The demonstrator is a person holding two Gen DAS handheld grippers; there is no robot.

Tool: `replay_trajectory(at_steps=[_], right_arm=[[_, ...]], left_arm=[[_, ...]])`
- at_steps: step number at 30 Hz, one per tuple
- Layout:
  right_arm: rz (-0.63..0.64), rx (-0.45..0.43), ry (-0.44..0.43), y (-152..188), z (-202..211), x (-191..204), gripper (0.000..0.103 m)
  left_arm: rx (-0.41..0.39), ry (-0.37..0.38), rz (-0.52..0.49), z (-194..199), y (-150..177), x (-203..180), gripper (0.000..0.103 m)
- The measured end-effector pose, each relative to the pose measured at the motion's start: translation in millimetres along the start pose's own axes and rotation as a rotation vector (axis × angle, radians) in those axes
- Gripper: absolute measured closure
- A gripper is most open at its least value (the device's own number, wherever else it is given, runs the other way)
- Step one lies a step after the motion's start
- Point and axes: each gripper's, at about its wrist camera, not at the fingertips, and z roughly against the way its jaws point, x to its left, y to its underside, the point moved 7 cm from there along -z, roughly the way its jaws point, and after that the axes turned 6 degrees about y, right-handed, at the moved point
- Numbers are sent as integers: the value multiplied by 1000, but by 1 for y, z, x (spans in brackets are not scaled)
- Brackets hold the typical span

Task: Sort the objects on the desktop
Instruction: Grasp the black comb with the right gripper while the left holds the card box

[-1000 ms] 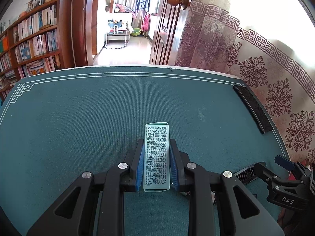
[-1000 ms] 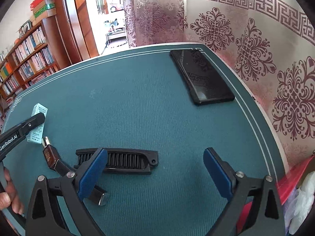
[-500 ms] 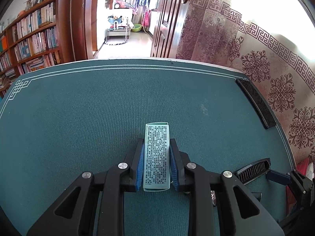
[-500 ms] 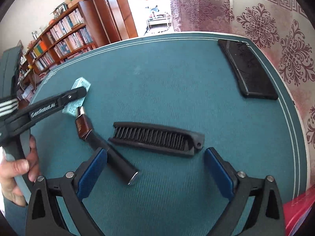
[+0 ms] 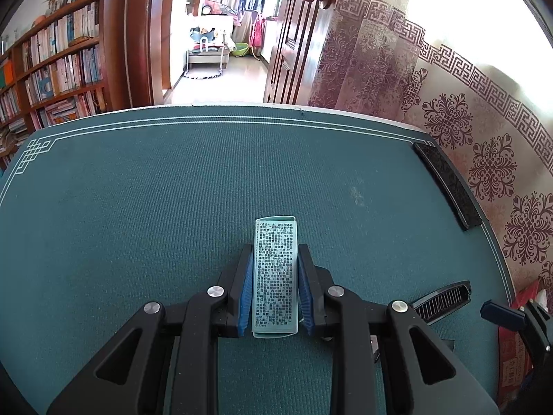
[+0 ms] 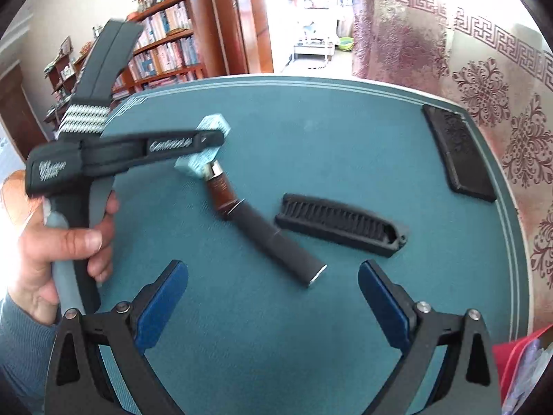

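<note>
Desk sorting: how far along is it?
Early. The left tool grips the small printed box; the right tool hangs open and empty. The comb, dark tube and black case lie loose on the green mat.

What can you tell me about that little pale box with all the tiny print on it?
The small box is a slim, pale mint-green carton, apparently cardboard, its upper face covered in dense black Chinese print. It lies flat and lengthwise between the blue pads of the left gripper, which press its long sides. Its far end, with a flap edge showing, sticks out past the fingertips over the green table mat.
</note>
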Motion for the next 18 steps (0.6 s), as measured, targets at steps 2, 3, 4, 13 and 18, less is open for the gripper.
replay_trajectory(at_steps=[2,3,4,13,18], right_arm=[[-65,-17,-8,-15,-5,-16,3],[-91,-19,-10,-22,-9,-22,3],[-113,-16,-14,-26,-14,-26,3],[-91,95,-174,-20,-34,-1,3],[-41,130,-248,4,-17,21,3]], left_arm=[[1,-3,-9,-1,1,-2,77],[1,-5,-13,-1,1,-3,77],[1,-7,-16,-1,1,-3,77],[12,-11,-16,-5,4,-3,77],[11,-11,-20,-5,4,-4,77]])
